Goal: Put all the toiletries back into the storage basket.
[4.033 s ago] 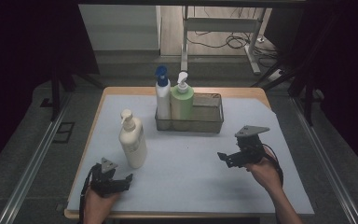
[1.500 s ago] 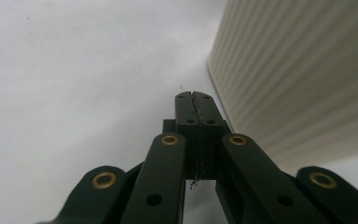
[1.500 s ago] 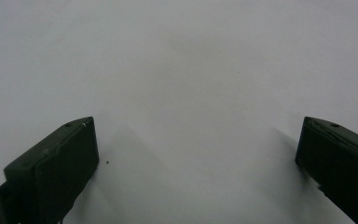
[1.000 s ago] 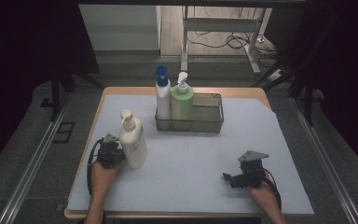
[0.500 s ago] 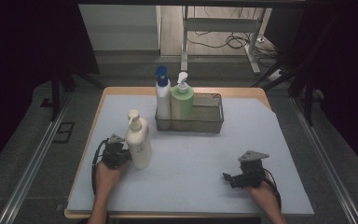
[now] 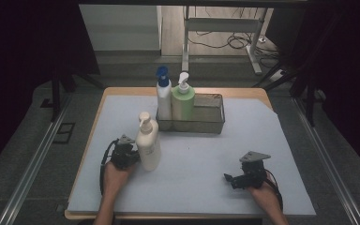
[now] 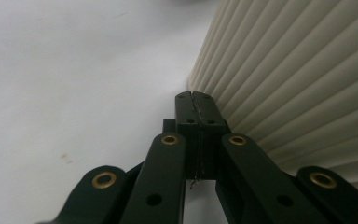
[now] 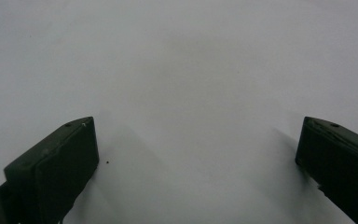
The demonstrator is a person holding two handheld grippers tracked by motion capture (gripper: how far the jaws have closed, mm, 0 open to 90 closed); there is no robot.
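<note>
— Cream pump bottle (image 6: 148, 143): where does it stand?
— Upright on the grey-covered bench (image 6: 206, 159), in front of the wire basket (image 6: 211, 123), with the left gripper (image 7: 196, 100) pressed against its ribbed side, fingers closed on nothing.
— And the right gripper (image 6: 234, 179)?
— Low on the bench, well apart, forearm in from below, fingers (image 8: 58, 161) spread wide, empty
</note>
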